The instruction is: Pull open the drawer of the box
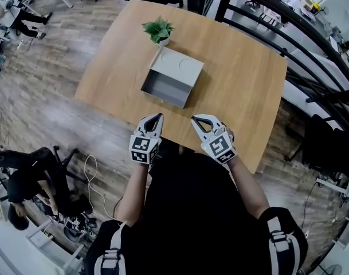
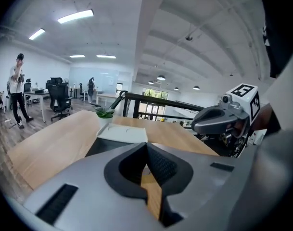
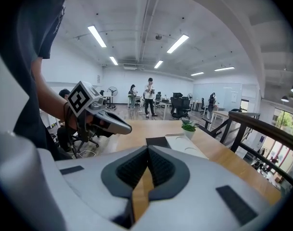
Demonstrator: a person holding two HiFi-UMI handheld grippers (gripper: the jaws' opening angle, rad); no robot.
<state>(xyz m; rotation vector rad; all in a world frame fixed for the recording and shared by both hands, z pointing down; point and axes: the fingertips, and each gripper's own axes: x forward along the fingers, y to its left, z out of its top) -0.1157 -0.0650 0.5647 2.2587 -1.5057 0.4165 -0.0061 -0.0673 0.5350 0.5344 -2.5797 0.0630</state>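
Looking steeply down, we see our own black-shirted chest and both bare forearms reaching forward. Each hand holds a grey gripper with a black-and-white marker cube on top.

The left gripper hovers just over the near edge of the wooden table. Its jaws are pressed together with nothing between them. In the left gripper view the dark ribbed pads meet at the tips, and only bare tabletop shows through the gap behind them.

The right gripper hangs beside it at about the same height, a little apart. It is clenched too and also empty. In the right gripper view its pads touch along a thin seam.

Neither gripper touches the box.

Farther along the table, near its middle, sits the grey box. Its drawer is drawn out toward us, and we see a shallow, dark grey tray that looks empty. The drawer's front wall faces us, well clear of both grippers.

Just behind the box stands a small green plant in a white pot, close to the table's far edge.

Beyond the table lies a wood-patterned floor. A seated person in dark clothes is at lower left, and black railings curve along the right. The gripper views show a bright open office in the distance, with ceiling lights, chairs and people standing.
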